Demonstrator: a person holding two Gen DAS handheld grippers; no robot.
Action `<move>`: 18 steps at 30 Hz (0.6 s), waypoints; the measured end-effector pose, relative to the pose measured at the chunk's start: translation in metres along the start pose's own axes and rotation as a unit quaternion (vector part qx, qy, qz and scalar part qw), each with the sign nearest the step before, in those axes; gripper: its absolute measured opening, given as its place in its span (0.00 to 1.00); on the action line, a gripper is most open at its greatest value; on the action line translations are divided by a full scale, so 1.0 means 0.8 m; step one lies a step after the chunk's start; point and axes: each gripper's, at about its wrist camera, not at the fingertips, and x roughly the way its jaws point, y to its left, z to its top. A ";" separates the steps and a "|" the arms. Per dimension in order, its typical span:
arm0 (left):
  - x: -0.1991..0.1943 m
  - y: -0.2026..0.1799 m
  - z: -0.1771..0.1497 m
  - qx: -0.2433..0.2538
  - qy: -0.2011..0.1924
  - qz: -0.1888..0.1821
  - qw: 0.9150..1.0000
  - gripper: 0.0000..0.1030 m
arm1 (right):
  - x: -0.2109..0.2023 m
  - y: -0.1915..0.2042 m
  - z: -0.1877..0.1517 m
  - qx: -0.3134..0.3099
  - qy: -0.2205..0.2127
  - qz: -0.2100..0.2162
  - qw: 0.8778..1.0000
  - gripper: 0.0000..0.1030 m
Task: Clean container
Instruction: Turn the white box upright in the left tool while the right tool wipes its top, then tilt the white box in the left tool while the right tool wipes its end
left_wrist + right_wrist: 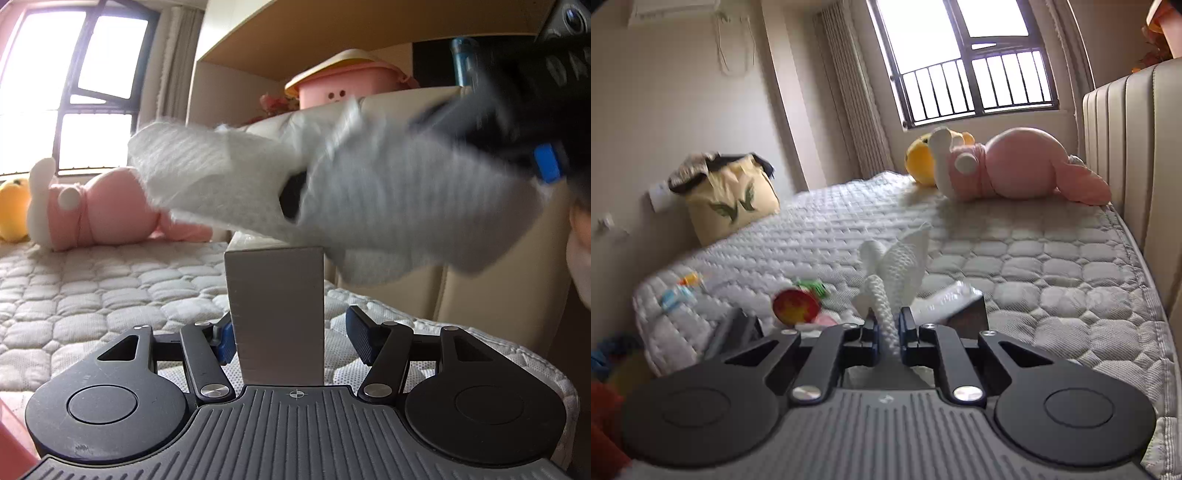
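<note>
Currently, in the left wrist view, the left gripper (291, 338) is sitting with its fingers spread to either side of a grey box-shaped container (276, 314). The left blue pad (225, 341) is lying against the container's side, while the right pad (360, 339) is standing just clear of the opposite side. The container is standing upright on the quilted mattress (92, 288), with crinkled clear material showing at its top. A white cloth (295, 184) is hanging above the container, blurred, and is trailing from the right gripper (543, 162) at the upper right. A pink plush toy (107, 206) is lying on the mattress near the window (70, 85).

Next, in the right wrist view, the right gripper (888, 332) is pinching the white cloth (897, 269) between its closely set fingers, and the cloth is bunching upward beyond the pads. The container (964, 310) is appearing just right of the fingers, resting on the mattress (1034, 258). A red round toy (796, 306) is lying to the left. The pink plush toy (1015, 166) and a yellow plush toy (919, 158) are resting together at the far end, under the window (967, 62).
</note>
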 end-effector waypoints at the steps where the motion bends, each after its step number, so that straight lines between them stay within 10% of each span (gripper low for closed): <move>1: 0.000 0.000 0.000 -0.002 0.000 -0.001 1.000 0.62 | -0.003 -0.005 0.001 0.010 -0.001 -0.006 1.000 0.12; 18: 0.000 0.008 0.000 -0.015 0.002 -0.008 1.000 0.70 | 0.033 -0.105 -0.054 0.103 0.083 -0.126 0.983 0.12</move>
